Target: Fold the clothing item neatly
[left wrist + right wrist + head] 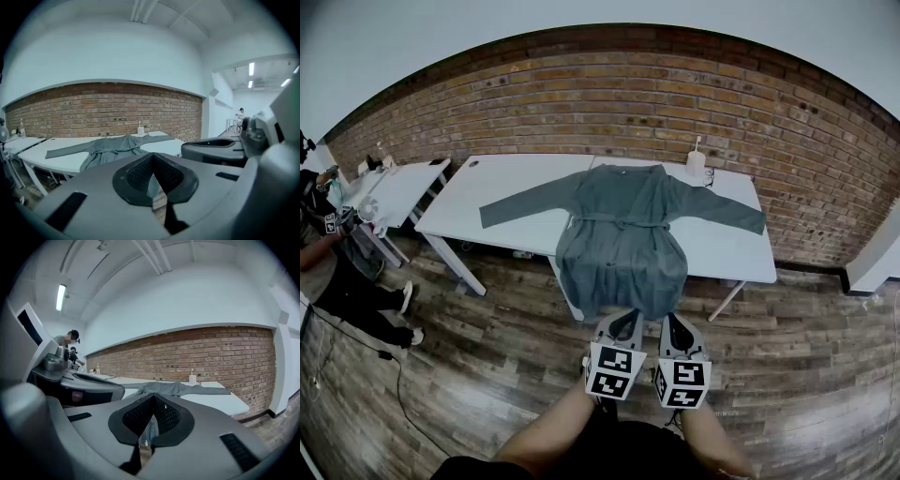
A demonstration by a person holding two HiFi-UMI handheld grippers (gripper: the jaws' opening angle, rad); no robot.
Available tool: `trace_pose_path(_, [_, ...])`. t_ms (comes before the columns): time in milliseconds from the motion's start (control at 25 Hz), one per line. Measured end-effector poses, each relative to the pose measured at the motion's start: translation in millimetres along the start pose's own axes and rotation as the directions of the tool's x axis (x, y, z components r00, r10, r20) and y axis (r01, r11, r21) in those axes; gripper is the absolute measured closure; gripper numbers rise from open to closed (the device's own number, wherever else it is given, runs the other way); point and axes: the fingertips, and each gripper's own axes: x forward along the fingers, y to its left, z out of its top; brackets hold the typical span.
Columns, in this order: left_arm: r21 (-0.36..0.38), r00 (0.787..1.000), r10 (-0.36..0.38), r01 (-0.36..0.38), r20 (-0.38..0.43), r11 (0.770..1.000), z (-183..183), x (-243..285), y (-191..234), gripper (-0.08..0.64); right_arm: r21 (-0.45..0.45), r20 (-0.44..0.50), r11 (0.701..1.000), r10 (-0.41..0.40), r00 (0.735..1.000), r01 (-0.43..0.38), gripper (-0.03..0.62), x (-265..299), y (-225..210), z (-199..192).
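1. The left gripper (624, 325) is closed, its jaws meeting with nothing between them. It is held clear of the garment.
2. The right gripper (674, 328) is just beside it, closed and empty as well. Each carries a cube of black-and-white square markers, the only print that can be made out.
3. The robe (622, 230), a grey-green garment, lies face up on the white worktop (506, 192) ahead. Both sleeves are spread wide and a belt of the same cloth crosses the waist.
4. Its lower part hangs over the worktop's near edge towards the wooden floor (787, 366), so the hem's shape is hard to tell.
5. A small white bottle (697, 161) stands near the right sleeve; any label is too small to tell.
6. A brick wall (675, 103) runs behind.
7. A seated person (342, 281) at far left is cut off by the frame.
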Motion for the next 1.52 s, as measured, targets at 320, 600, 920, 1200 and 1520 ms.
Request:
trace_pose_path(320, [-0.050, 1.000, -0.005, 0.006, 0.018, 0.999, 24.2, 83.5, 88.3, 0.561, -0.022, -0.050, 1.000, -0.010, 0.999, 0.009, 0.600, 113.8, 3.1, 6.4])
trace_pose_path(600, [-0.148, 0.999, -0.017, 0.022, 0.037, 0.989, 73.3, 157.0, 199.7, 0.561, -0.014, -0.091, 0.999, -0.034, 0.995, 0.033, 0.600, 229.1, 7.2, 39.3])
trace_pose_path(920, [-0.182, 1.000, -0.019, 0.016, -0.018, 0.983, 65.5, 211.9, 283.1, 0.561, 0.040, -0.130, 0.996, -0.071, 0.989, 0.077, 0.600, 325.8, 10.6, 51.6])
trace_pose_path(1200, [-0.169, 0.998, -0.035, 0.027, -0.048, 0.985, 61.2, 248.4, 297.6, 0.561, 0.057, -0.135, 0.991, -0.111, 0.985, 0.120, 0.600, 358.8, -16.3, 43.5])
trace_pose_path(1520, [-0.150, 0.997, -0.053, 0.043, -0.060, 0.988, 81.2, 295.6, 273.6, 0.561, 0.023, -0.169, 0.968, -0.243, 0.955, 0.250, 0.600, 362.7, -129.4, 29.8])
